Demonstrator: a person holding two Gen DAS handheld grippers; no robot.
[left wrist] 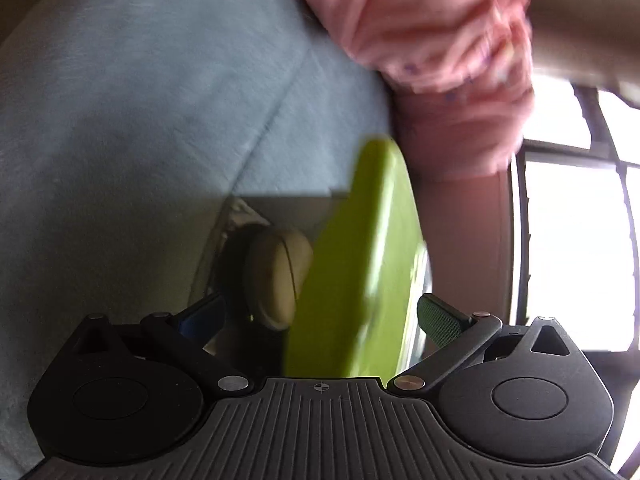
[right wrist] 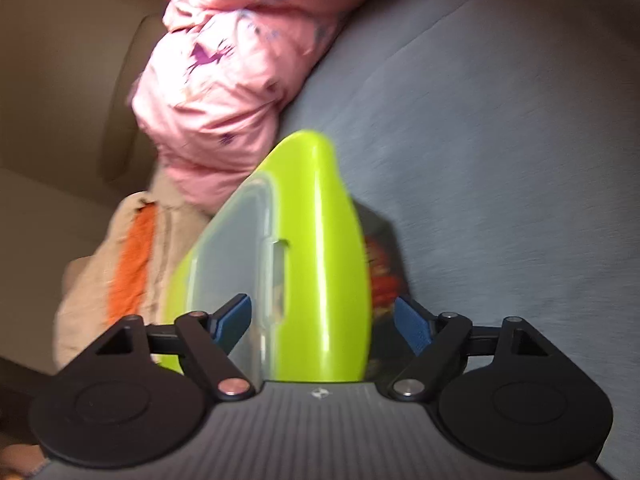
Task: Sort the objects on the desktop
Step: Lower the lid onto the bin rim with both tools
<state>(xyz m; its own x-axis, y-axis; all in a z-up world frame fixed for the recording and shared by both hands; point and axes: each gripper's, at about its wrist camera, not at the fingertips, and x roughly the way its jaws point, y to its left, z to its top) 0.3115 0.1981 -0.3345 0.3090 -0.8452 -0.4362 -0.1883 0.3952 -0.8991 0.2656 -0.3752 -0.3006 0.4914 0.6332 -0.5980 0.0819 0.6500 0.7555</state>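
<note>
While my left gripper (left wrist: pixel 320 316) and right gripper (right wrist: pixel 322 320) both reach wide around the flat lime-green plastic box (right wrist: pixel 320 248), neither visibly pinching it, I cannot tell what is sorted.

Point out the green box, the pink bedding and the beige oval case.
Green box (right wrist: pixel 320 248): right wrist view, on its glossy green side.
Pink bedding (right wrist: pixel 224 92): right wrist view, on a crumpled fold.
Beige oval case (left wrist: pixel 278 276): left wrist view, on its rounded face.

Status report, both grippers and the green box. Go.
Left gripper open, green box between its fingers, contact unclear. Right gripper open around the same box. Pink bedding close ahead. Both views blurred.
</note>
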